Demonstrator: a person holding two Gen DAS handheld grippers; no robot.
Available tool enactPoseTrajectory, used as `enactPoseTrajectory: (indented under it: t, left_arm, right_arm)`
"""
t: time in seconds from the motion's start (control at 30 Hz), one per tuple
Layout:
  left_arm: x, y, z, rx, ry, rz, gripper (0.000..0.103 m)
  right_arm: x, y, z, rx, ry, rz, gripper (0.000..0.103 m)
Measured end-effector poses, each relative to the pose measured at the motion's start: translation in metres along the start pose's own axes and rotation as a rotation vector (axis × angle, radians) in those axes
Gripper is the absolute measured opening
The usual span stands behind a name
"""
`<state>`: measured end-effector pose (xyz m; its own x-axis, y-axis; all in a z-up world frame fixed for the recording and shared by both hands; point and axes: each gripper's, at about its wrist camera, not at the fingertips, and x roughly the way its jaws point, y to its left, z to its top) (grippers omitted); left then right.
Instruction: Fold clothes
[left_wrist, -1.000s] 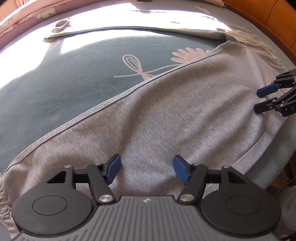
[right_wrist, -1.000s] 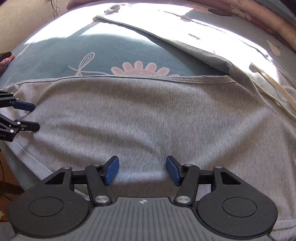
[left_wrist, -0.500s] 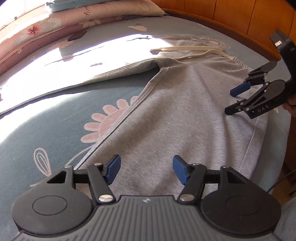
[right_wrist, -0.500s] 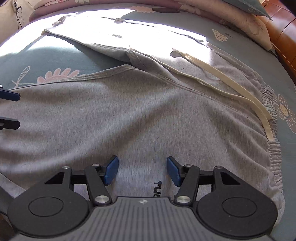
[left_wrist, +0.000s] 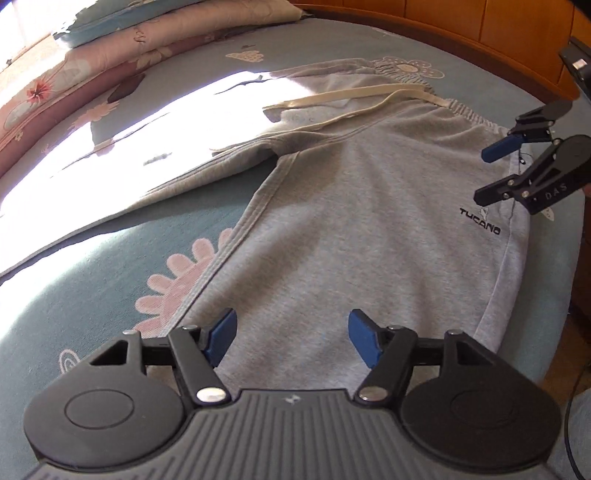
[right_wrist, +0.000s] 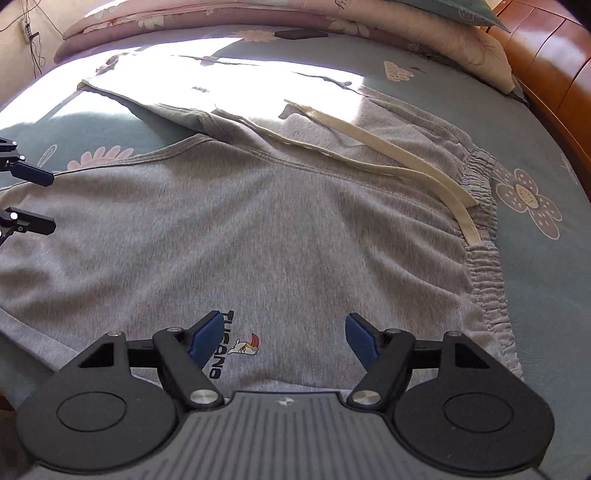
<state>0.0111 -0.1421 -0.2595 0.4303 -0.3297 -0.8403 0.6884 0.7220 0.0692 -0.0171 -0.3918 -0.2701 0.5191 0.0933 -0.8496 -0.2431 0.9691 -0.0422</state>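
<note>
Bed (left_wrist: 92, 288) holds one grey sweatpants (left_wrist: 369, 229), two opening tools above.

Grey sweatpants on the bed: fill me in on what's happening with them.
A person is folding light grey cotton sweatpants spread flat on a teal flowered bedsheet. Both handheld grippers hover above the fabric, gripping nothing. The left gripper is over the near leg; the right gripper is near the printed logo by the elastic waistband. Both sets of fingers are opening. The cream drawstring lies loose.
</note>
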Motion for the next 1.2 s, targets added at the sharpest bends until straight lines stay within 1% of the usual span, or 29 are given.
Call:
enactPoseTrajectory:
  t: [0.07, 0.1, 0.13, 0.23, 0.3, 0.33, 0.37, 0.43, 0.57, 0.63, 0.7, 0.77, 0.83, 0.9, 1.0, 1.07, 1.1, 1.17, 1.2]
  left_arm:
    - [0.013, -0.017, 0.005, 0.018, 0.004, -0.031, 0.068]
    - [0.018, -0.022, 0.005, 0.015, 0.015, -0.035, 0.068]
    - [0.018, -0.022, 0.001, -0.001, 0.031, -0.037, 0.068]
    - [0.016, -0.022, -0.014, -0.057, 0.081, -0.045, 0.071]
    - [0.015, -0.022, -0.024, -0.094, 0.115, -0.05, 0.072]
    - [0.011, -0.021, -0.025, -0.094, 0.13, -0.045, 0.072]
    - [0.007, -0.02, -0.024, -0.087, 0.145, -0.039, 0.071]
    - [0.002, -0.012, -0.029, -0.089, 0.148, -0.016, 0.071]
    - [-0.006, 0.004, -0.041, -0.1, 0.146, 0.033, 0.071]
    - [-0.006, 0.014, -0.053, -0.129, 0.166, 0.038, 0.071]
    - [-0.01, 0.022, -0.069, -0.161, 0.168, 0.045, 0.074]
    - [-0.02, 0.032, -0.085, -0.213, 0.173, 0.045, 0.074]
    - [-0.031, 0.04, -0.1, -0.261, 0.192, 0.051, 0.074]
    - [-0.042, 0.048, -0.118, -0.278, 0.206, 0.06, 0.074]
    - [-0.058, 0.059, -0.14, -0.293, 0.246, 0.059, 0.074]
    - [-0.069, 0.071, -0.149, -0.34, 0.28, 0.058, 0.074]
    - [-0.076, 0.078, -0.152, -0.372, 0.28, 0.064, 0.073]
    - [-0.095, 0.093, -0.158, -0.404, 0.22, 0.098, 0.074]
    - [-0.102, 0.101, -0.161, -0.416, 0.199, 0.131, 0.074]
  right_arm:
    - [0.009, -0.015, -0.004, 0.024, 0.023, -0.015, 0.076]
    - [0.012, -0.024, -0.011, 0.042, 0.051, -0.024, 0.077]
    - [0.013, -0.033, -0.019, 0.062, 0.071, -0.026, 0.078]
    - [0.002, -0.049, -0.039, 0.104, 0.069, 0.002, 0.079]
    - [-0.003, -0.049, -0.042, 0.094, 0.079, -0.002, 0.079]
    - [-0.004, -0.049, -0.042, 0.089, 0.087, -0.006, 0.079]
    - [-0.003, -0.047, -0.037, 0.086, 0.101, -0.017, 0.079]
    - [-0.003, -0.04, -0.026, 0.077, 0.108, -0.039, 0.079]
    - [0.0, -0.018, -0.007, 0.053, 0.059, 0.004, 0.079]
    - [0.005, -0.002, 0.004, 0.045, 0.046, 0.033, 0.079]
    - [0.01, 0.014, 0.014, 0.032, 0.048, 0.075, 0.079]
    - [0.013, 0.032, 0.019, 0.004, 0.052, 0.098, 0.079]
    - [0.015, 0.049, 0.023, -0.024, 0.064, 0.114, 0.079]
    - [0.017, 0.067, 0.025, -0.049, 0.084, 0.125, 0.079]
    - [0.018, 0.092, 0.03, -0.081, 0.116, 0.134, 0.079]
    - [0.018, 0.11, 0.035, -0.1, 0.123, 0.151, 0.079]
    - [0.017, 0.119, 0.038, -0.111, 0.122, 0.159, 0.079]
    - [0.015, 0.139, 0.046, -0.132, 0.11, 0.18, 0.079]
    - [0.015, 0.15, 0.052, -0.138, 0.104, 0.193, 0.079]
